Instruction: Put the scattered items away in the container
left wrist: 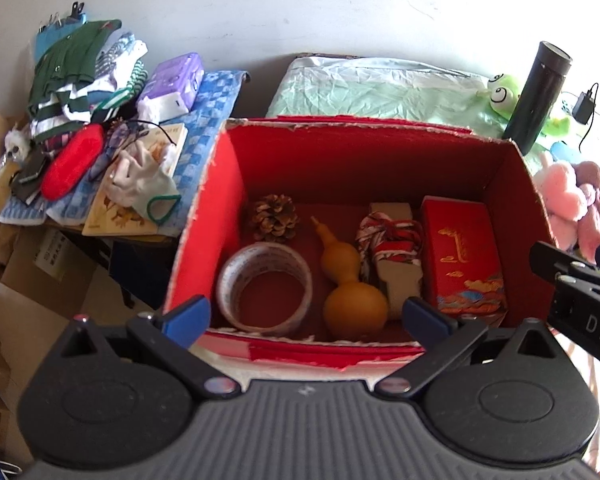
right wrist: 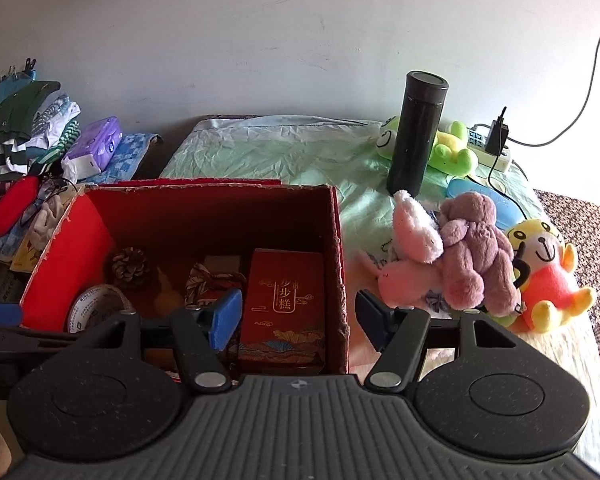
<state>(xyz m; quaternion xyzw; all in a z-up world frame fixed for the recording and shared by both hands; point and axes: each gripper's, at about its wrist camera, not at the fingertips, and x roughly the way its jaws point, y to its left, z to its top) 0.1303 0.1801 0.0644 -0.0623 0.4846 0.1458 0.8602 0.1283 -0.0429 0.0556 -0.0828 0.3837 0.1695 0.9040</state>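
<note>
Looking down through the left wrist view: left gripper (left wrist: 306, 316) hanging spread wide over the near rim of the red box (left wrist: 204, 216), nothing lying between its blue pads. Already sitting on the box floor: a pine cone (left wrist: 274, 218), a tape roll (left wrist: 265, 286), a yellow gourd (left wrist: 348, 286), a red-and-white cord bundle (left wrist: 392, 240) and a small red gift carton (left wrist: 462, 258) against the right-hand wall. Judging by this, packing well under way, this gripper waiting between picks. Poking in at the right edge: the right gripper (left wrist: 576, 280). Turning to the right wrist view: right gripper (right wrist: 296, 322) straddling the box's right wall, jaws parted fairly wide, one pad inside by the carton, the other outside, gripping nothing. Lying on the green sheet (right wrist: 260, 148) just beside the box: a pink plush (right wrist: 414, 256) tangled with a mauve plush (right wrist: 474, 248), then a yellow and orange plush (right wrist: 544, 276), and farther back a black flask (right wrist: 418, 132) standing upright before a green frog plush (right wrist: 454, 150). Probably coming next: swinging rightward off the wall, dropping over the pink plush, closing on its soft body without dragging its mauve neighbour along, then lifting clear of the rim.
</note>
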